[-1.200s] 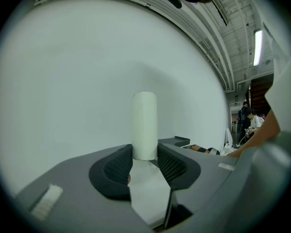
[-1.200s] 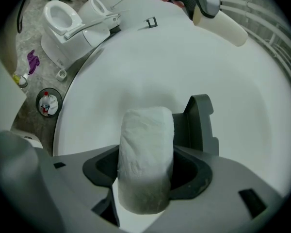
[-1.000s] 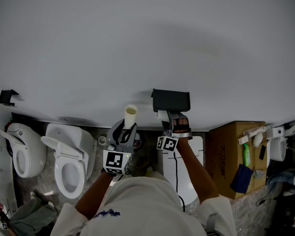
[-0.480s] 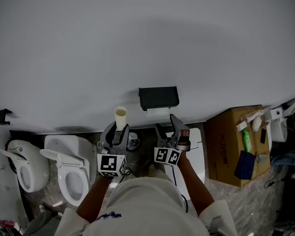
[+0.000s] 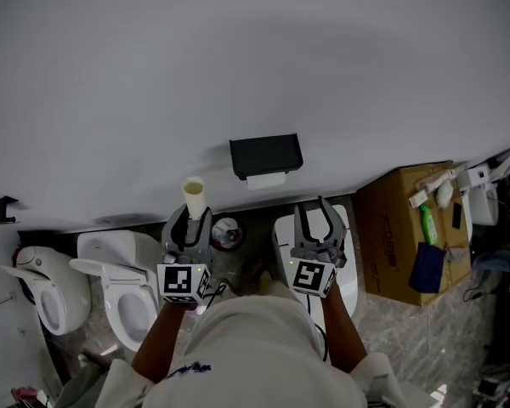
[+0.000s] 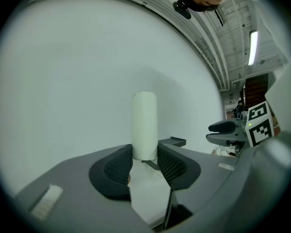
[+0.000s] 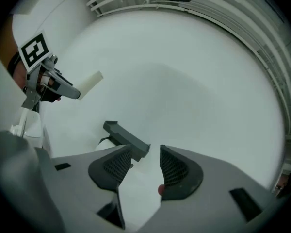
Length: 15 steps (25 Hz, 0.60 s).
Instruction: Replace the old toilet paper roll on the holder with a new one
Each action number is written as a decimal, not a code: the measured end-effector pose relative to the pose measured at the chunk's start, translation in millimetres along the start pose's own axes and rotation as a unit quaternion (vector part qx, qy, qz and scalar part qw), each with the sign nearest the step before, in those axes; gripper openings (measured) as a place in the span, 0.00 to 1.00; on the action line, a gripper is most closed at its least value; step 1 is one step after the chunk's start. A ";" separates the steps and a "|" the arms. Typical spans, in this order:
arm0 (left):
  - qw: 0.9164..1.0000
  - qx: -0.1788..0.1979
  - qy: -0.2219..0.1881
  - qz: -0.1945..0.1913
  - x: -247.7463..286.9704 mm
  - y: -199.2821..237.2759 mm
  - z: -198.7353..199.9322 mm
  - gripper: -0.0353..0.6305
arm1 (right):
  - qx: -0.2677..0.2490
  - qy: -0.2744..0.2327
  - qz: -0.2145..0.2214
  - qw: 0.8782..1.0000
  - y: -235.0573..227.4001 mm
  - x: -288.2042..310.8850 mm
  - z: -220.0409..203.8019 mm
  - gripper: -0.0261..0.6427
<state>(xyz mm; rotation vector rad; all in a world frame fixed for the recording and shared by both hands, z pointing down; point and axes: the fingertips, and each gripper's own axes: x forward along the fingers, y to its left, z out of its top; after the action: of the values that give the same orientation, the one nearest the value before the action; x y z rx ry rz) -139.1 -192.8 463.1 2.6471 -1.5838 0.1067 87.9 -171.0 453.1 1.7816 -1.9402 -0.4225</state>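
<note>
The black holder (image 5: 266,155) hangs on the white wall with a white paper roll (image 5: 265,180) under its cover. My left gripper (image 5: 194,218) is shut on the old cardboard tube (image 5: 193,195), which stands upright between the pads (image 6: 170,164) in the left gripper view as a pale tube (image 6: 145,125). My right gripper (image 5: 314,215) hangs below and right of the holder. Its jaws have just been closing, but they stand apart with nothing between them (image 7: 145,152). In the right gripper view the holder (image 7: 126,137) lies just beyond the jaws.
Two white toilets (image 5: 123,287) (image 5: 34,283) stand at lower left. A third white toilet lid (image 5: 347,270) is under my right gripper. A cardboard box (image 5: 399,228) with a green bottle (image 5: 426,223) stands at right. A small round can (image 5: 226,232) sits on the floor.
My right gripper has drawn back from the holder toward the person, rolled over and narrowed its jaws. The left gripper keeps the tube in the same place.
</note>
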 end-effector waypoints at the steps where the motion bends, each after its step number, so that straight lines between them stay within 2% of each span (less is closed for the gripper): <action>1: 1.000 0.002 -0.001 0.001 -1.8 1.0 1.8 0.29 | 0.007 -0.011 -0.003 1.000 -4.3 -3.9 5.2 0.31; 4: 1.000 0.003 -0.006 0.005 -5.1 2.8 5.3 0.29 | 0.054 -0.035 -0.015 0.998 -18.9 -14.3 13.0 0.23; 8: 1.000 0.001 -0.008 0.008 -5.9 3.1 6.4 0.29 | 0.129 -0.034 -0.027 0.991 -37.1 -25.2 10.9 0.08; 15: 1.000 -0.001 -0.009 -0.001 -5.7 2.1 10.0 0.29 | 0.204 -0.031 -0.011 0.978 -48.2 -36.1 10.6 0.04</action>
<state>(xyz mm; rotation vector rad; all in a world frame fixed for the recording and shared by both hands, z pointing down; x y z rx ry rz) -143.4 -189.6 452.6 2.6558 -1.5859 0.0806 124.7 -141.5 414.2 2.0588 -2.1728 -0.0877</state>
